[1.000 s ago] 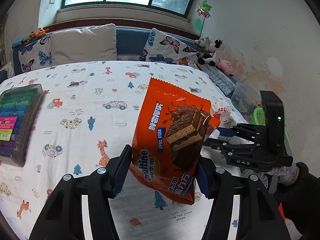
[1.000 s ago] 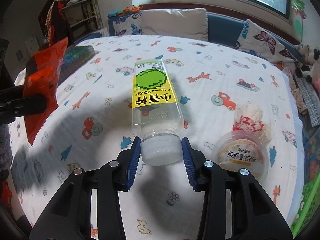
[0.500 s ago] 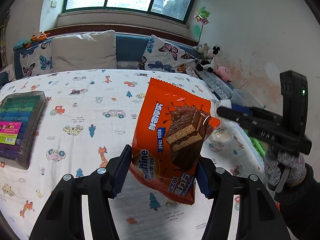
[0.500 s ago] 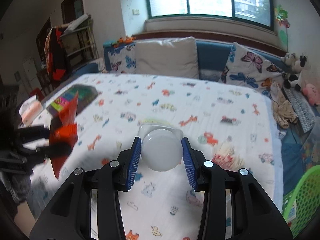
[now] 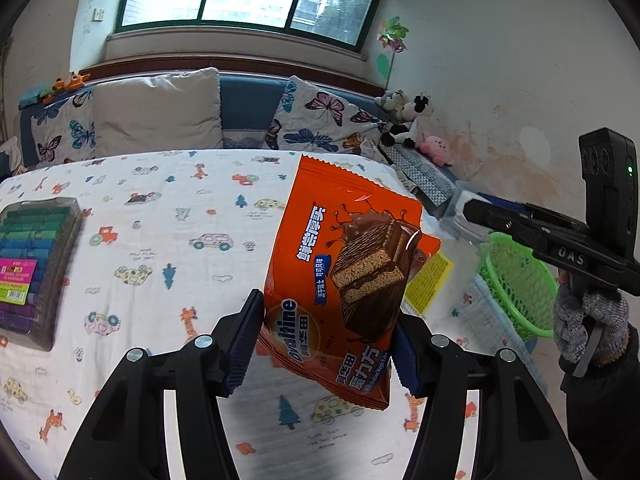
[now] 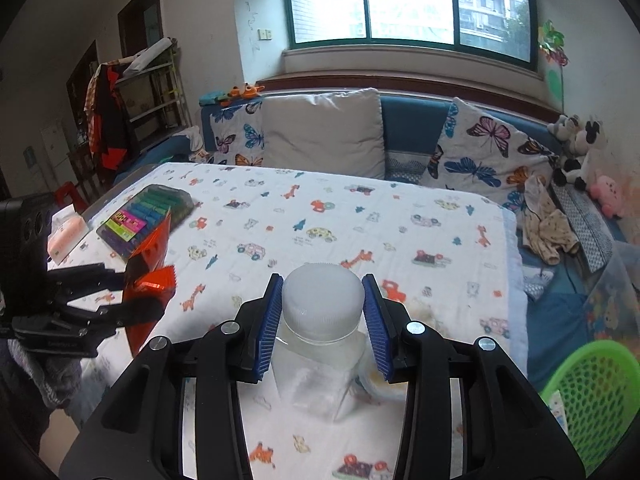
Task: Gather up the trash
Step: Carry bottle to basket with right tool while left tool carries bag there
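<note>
My left gripper is clamped on an orange snack wrapper, its blue ribbed pads pressing the lower edges of the pack on either side, so the wrapper stands nearly upright and clear of the bed, tilted a little to the right, with the chocolate wafer picture facing me. My right gripper is closed on a plastic bottle, the pads squeezing its white cap from left and right while the clear body hangs below the cap toward me (the body is blurred, so I cannot read its label). Both pieces of trash are off the patterned bedsheet, which spreads below with cars, giraffes and trees printed on it. From the left wrist view the right gripper shows at the far right edge, held by a hand in a knitted grey glove, and a green mesh basket sits just beyond the right side of the bed, below that gripper. In the right wrist view the same basket is at the lower right corner, near me. A clear case of coloured markers lies on the left part of the sheet, well apart from the wrapper. Butterfly cushions and a plain grey pillow line the far side under the window
</note>
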